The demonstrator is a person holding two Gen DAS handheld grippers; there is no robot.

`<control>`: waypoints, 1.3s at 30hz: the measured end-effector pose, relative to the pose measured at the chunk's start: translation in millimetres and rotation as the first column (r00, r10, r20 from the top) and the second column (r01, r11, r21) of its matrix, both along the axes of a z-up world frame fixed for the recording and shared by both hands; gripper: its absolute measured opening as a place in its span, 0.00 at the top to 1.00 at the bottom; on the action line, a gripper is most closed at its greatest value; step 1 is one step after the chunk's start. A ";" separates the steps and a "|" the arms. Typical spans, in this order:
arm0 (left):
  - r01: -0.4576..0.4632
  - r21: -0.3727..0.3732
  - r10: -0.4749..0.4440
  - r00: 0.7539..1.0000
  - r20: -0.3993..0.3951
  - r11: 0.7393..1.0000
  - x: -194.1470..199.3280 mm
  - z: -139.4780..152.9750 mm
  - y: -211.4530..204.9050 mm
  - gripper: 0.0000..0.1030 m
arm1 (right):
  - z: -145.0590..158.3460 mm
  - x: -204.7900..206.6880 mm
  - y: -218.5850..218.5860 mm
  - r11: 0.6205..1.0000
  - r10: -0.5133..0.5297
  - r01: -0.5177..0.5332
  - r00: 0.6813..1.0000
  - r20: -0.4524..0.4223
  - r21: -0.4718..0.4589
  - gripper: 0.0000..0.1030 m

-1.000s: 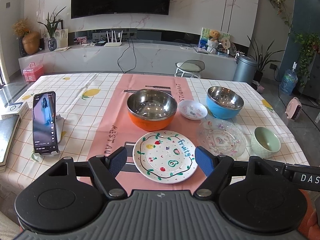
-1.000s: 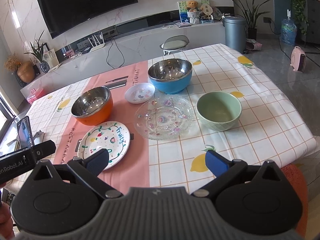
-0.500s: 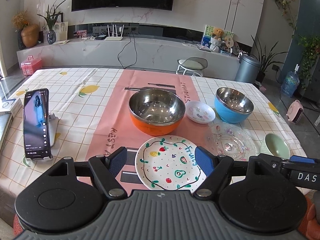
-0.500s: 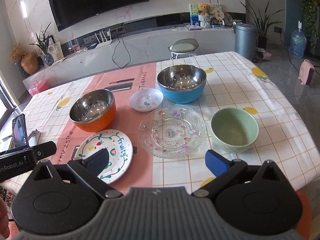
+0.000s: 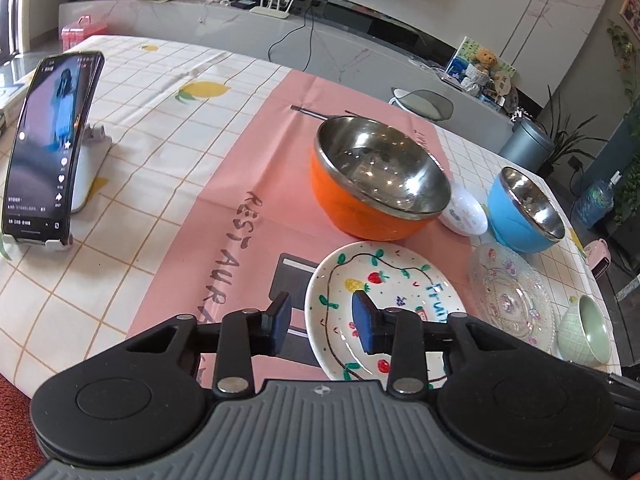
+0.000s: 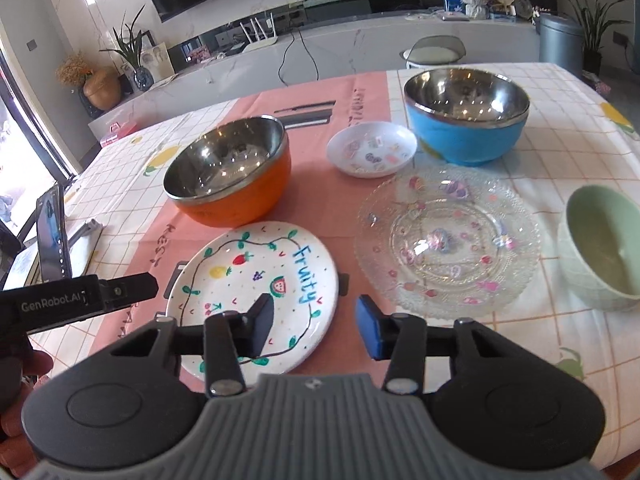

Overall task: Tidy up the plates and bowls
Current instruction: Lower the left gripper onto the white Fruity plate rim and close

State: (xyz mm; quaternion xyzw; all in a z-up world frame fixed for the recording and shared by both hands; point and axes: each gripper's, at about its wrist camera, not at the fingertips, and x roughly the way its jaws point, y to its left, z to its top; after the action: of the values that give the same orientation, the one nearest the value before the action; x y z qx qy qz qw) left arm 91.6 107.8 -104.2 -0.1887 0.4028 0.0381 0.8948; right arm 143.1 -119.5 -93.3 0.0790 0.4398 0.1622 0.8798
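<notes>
Both tongs parted, left tongs [image 5: 322, 326] and right tongs [image 6: 316, 324] straddling fruit plate [image 6: 244, 280] rims

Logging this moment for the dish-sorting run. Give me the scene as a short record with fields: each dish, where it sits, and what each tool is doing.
fruit plate: on the pink runner, nearest both tools
orange bowl: behind the fruit plate, empty
glass plate: beside the fruit plate, on its right in the right wrist view
small white dish: between the orange bowl and blue bowl
green bowl: rightmost, near the table edge
phone: upright on a stand, screen lit
left tool: open, straddling the fruit plate's left rim
right tool: open, over the fruit plate's right rim, holding nothing
</notes>
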 end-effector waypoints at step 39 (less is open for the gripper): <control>0.074 -0.046 -0.077 0.995 -0.066 0.996 -3.9 -25.2 -14.5 0.86 | -25.5 -3.6 -19.5 0.994 -0.092 0.099 0.988 -0.127 0.053 0.92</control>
State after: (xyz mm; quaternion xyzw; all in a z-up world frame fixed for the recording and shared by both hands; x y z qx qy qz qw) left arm 87.7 93.3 -129.4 -0.1913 0.4406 0.0017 0.8771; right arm 139.5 -138.9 -118.8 0.1359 0.4845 0.1277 0.8547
